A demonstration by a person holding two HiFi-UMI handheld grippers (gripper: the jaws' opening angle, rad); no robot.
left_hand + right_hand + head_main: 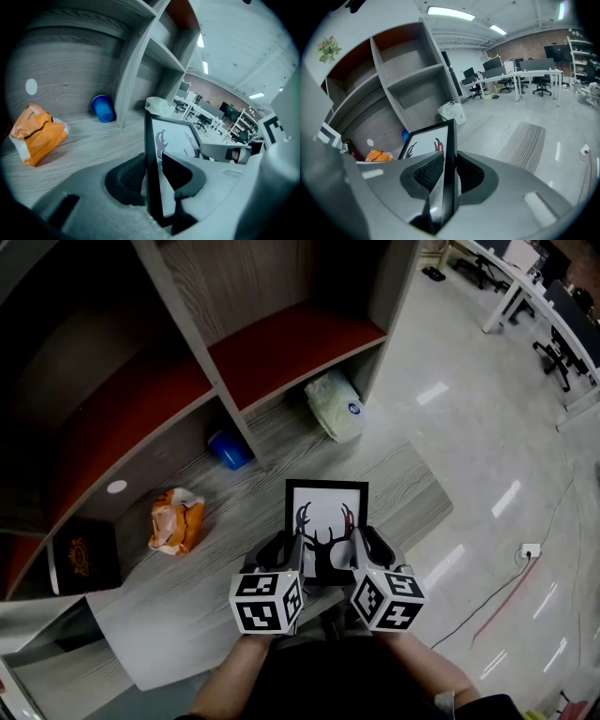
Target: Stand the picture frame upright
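The picture frame (326, 507) has a black border and a white print of dark antlers. It is over the grey wooden desk (412, 486), just in front of me, picture side up and tilted. My left gripper (289, 547) is shut on its left edge near the near end. In the left gripper view the frame (173, 136) stands edge-on between the pads of that gripper (152, 173). My right gripper (361, 542) is shut on the right edge. In the right gripper view the black edge (449, 140) is pinched in the right gripper (449, 171).
An orange bag (175, 521) lies to the left on the desk. A blue cup (228, 448) and a white plastic bag (336, 404) sit at the foot of the shelf unit (281, 343). A dark box (82, 559) stands far left. The desk edge and floor lie right.
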